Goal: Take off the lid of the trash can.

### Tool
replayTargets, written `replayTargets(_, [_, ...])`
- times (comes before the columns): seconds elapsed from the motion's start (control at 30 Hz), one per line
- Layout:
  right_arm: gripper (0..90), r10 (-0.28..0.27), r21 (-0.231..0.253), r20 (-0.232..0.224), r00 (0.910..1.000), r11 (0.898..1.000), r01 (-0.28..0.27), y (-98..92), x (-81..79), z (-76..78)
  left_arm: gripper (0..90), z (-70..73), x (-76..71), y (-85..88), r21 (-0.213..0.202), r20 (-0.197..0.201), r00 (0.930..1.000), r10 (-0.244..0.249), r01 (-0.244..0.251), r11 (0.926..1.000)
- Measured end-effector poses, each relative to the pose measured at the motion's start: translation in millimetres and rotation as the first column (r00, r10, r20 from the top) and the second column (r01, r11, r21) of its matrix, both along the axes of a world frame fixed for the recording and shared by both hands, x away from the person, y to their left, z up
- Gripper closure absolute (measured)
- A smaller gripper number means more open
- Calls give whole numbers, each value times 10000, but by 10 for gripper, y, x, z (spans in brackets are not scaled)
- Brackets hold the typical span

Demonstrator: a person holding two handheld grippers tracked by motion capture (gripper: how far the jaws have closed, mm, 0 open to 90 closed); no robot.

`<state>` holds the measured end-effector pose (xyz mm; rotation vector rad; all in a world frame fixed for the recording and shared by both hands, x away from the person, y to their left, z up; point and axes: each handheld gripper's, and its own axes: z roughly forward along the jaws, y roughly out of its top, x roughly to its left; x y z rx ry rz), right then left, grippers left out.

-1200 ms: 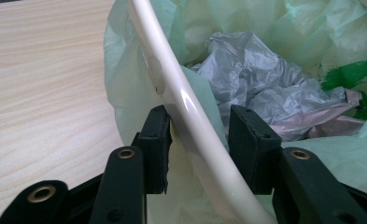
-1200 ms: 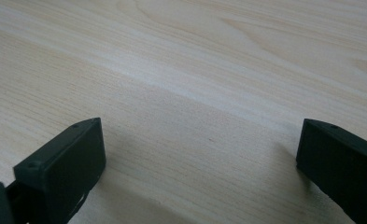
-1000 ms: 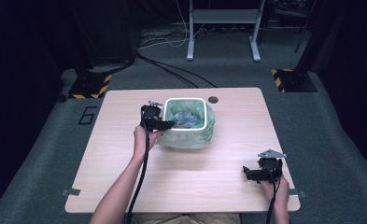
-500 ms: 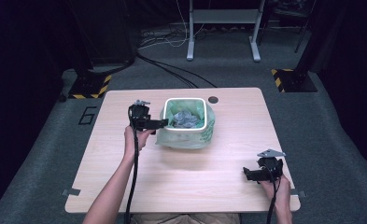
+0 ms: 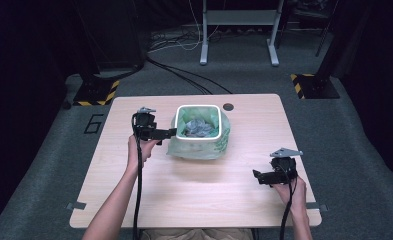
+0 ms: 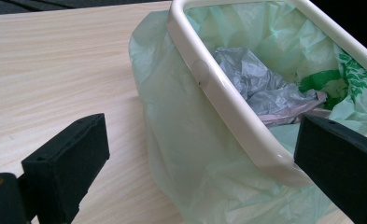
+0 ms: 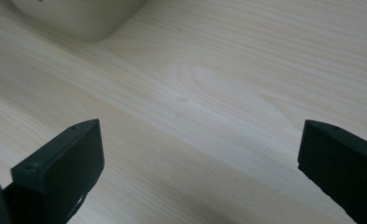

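Bin liner (image 5: 219,145), pale green, drapes over the white rim (image 6: 228,100) of a small bin near the middle of the desk (image 5: 149,200). The left claw (image 5: 170,133) has just been opening and now stands apart at the rim's near corner, clamping nothing. To seat the liner well, pinch loose film below the rim and pull it down evenly. The right claw (image 5: 257,175) waits apart, well clear.

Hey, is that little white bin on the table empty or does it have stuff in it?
Not empty. The bin, lined with a green bag, holds crumpled grey plastic; how deep it goes cannot be told.
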<state>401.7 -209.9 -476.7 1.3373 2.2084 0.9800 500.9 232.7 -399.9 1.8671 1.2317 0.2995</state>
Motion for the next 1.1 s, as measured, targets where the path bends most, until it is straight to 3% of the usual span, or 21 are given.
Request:
replayTargets(0.17, [0, 364, 327, 58, 9993, 9988, -366, 115, 81, 177, 22, 25, -13, 9, 10, 41, 9999, -141, 141, 9999])
replayTargets(0.37, [0, 754, 181, 55, 9971, 9970, -755, 259, 174, 321, 23, 48, -8, 6, 36, 37, 9997, -248, 248, 9997])
replayTargets(1.1, [38, 1694, 560, 180, 9854, 9838, -1702, 609, 555, 752, 28, 29, 71, -45, -133, -54, 9990, -452, 451, 9989])
